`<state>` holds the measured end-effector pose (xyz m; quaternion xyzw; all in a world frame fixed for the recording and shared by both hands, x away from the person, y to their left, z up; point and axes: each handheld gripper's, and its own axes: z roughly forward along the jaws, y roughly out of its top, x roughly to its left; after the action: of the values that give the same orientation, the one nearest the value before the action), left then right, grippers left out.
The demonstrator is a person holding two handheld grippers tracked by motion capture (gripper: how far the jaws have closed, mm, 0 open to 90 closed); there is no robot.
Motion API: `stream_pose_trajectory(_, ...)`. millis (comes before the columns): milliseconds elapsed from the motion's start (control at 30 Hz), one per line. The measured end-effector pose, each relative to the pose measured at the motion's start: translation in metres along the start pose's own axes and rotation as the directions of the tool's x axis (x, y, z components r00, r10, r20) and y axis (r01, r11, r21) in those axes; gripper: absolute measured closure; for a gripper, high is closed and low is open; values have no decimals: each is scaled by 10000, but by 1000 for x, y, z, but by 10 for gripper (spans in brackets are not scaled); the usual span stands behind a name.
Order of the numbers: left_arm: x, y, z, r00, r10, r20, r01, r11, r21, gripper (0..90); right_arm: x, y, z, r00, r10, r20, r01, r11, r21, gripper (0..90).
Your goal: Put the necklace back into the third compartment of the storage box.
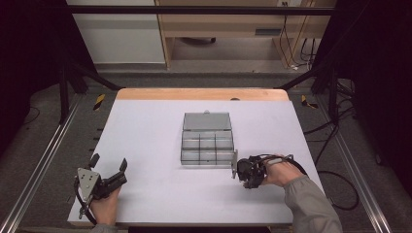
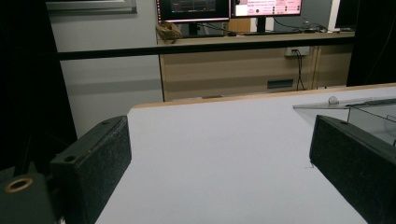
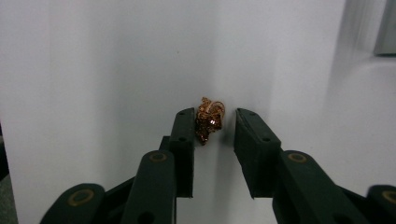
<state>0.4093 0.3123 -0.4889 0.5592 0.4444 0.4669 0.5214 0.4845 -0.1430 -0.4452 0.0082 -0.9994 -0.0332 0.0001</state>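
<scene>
The right gripper (image 3: 212,128) points down at the white table (image 1: 145,145), its jaws narrowed around a small coppery tangle of jewellery (image 3: 208,122) that touches one pad, with a gap at the other. Just beside it stands a clear plastic compartment box (image 1: 207,144) with its lid raised. Well apart, the left gripper (image 1: 108,162) rests wide open, holding nothing.

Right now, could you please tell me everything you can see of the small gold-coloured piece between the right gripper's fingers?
The small gold-coloured piece is a crumpled tangle of thin, shiny, metallic-looking loops around a darker reddish core. It lies on the white table between the tips of the right gripper. The left finger looks to touch it; a gap remains to the other, so it isn't clamped.
</scene>
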Motion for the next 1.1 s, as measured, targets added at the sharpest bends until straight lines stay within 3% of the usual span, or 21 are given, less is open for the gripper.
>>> stream_pose_trajectory(267,0,0,0,10000,-8,-6,8,10000,2,55,5,1,0,9990,-421,127,420,9991,94,793)
stream_pose_trajectory(967,0,0,0,10000,-42,-2,42,10000,-15,56,7,1,-3,9996,20,277,-20,10000,11,835)
stream_pose_trajectory(1067,0,0,0,10000,-44,-6,44,10000,-21,57,8,0,-6,9994,225,275,-220,9996,-182,836)
stream_pose_trajectory(1100,0,0,0,10000,-50,-4,50,10000,-20,56,7,-1,-8,9996,93,282,-86,9996,-275,836)
